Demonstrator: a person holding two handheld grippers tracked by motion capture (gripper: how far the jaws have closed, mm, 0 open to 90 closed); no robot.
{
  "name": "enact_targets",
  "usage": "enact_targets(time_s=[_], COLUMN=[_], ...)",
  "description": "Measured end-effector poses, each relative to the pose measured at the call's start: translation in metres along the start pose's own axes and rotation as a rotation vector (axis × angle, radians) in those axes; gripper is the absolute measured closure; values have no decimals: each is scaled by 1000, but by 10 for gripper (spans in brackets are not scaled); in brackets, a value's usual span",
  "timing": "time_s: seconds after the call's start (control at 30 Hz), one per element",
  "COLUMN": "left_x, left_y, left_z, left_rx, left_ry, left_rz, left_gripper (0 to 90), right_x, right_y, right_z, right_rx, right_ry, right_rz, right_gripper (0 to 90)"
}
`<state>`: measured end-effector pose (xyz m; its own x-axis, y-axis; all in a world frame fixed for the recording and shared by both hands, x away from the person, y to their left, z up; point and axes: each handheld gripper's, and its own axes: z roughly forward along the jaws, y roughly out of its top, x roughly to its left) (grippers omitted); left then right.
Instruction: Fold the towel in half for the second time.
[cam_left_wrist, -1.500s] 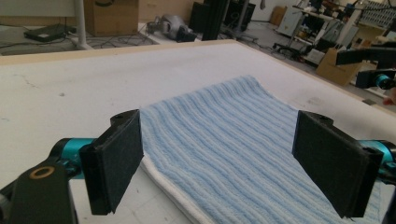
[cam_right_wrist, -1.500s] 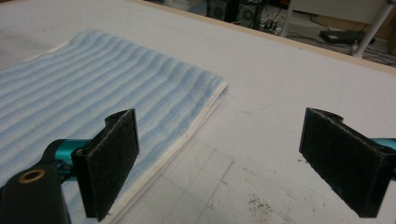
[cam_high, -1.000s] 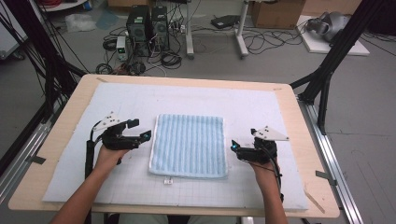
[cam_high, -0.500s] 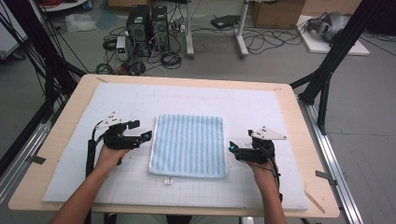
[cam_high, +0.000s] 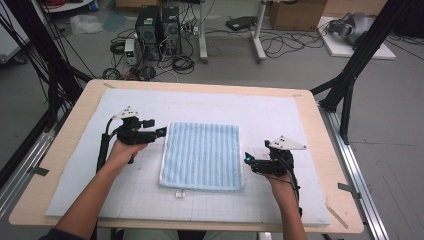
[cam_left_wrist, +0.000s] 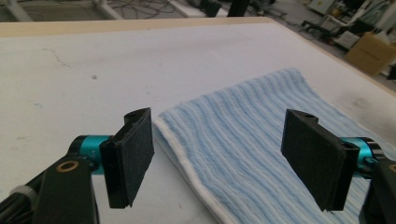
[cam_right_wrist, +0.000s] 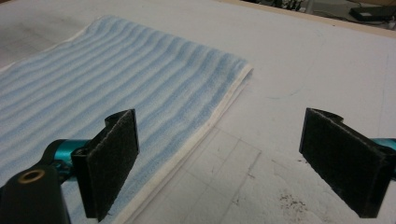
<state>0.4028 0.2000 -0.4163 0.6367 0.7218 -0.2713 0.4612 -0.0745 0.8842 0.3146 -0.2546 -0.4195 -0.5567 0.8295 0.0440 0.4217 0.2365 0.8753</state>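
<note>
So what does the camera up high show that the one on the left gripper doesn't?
High view alone: both forearms, the right gripper beside the towel's right edge, the towel's small tag, and computers on the floor.
Left gripper view alone: its black pads up close, open, straddling the towel's white hem.
Both: the folded blue striped towel on the white mat, and the left gripper.

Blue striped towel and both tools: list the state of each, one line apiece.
Blue striped terry towel with white edging: folded, lying flat on the white mat, not gripped.
Left tool: open, jaws have just been closing a little, astride the towel's left edge without pressing it.
Right tool: open, at the towel's right edge, holding nothing.
</note>
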Motion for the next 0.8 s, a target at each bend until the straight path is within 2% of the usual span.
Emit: enact_targets(time_s=[0.07, 0.2, 0.3, 0.43, 0.53, 0.63, 0.7, 0.8], left_x=[3, 7, 9, 14, 16, 17, 18, 18], left_y=[2, 4, 7, 10, 8, 3, 1, -3], left_z=[6, 21, 32, 48, 56, 62, 64, 67], left_rx=[4, 56, 84, 144, 170, 193, 220, 244], left_ry=[7, 23, 32, 83, 122, 125, 122, 111], left_rz=[-1, -7, 13, 34, 66, 80, 103, 110], left_gripper=[264, 290, 297, 313, 350, 393, 444, 516], right_x=[0, 0, 1, 2, 2, 2, 2, 2], right_y=[0, -1, -1, -1, -1, -2, -2, -2], right_z=[1, 2, 4, 5, 6, 6, 6, 7], right_rx=[3, 10, 18, 26, 25, 29, 31, 34], right_ry=[3, 4, 5, 11, 13, 15, 14, 16], right_rz=[0, 0, 5, 5, 1, 5, 8, 6], right_gripper=[113, 113, 113, 113, 113, 113, 113, 113])
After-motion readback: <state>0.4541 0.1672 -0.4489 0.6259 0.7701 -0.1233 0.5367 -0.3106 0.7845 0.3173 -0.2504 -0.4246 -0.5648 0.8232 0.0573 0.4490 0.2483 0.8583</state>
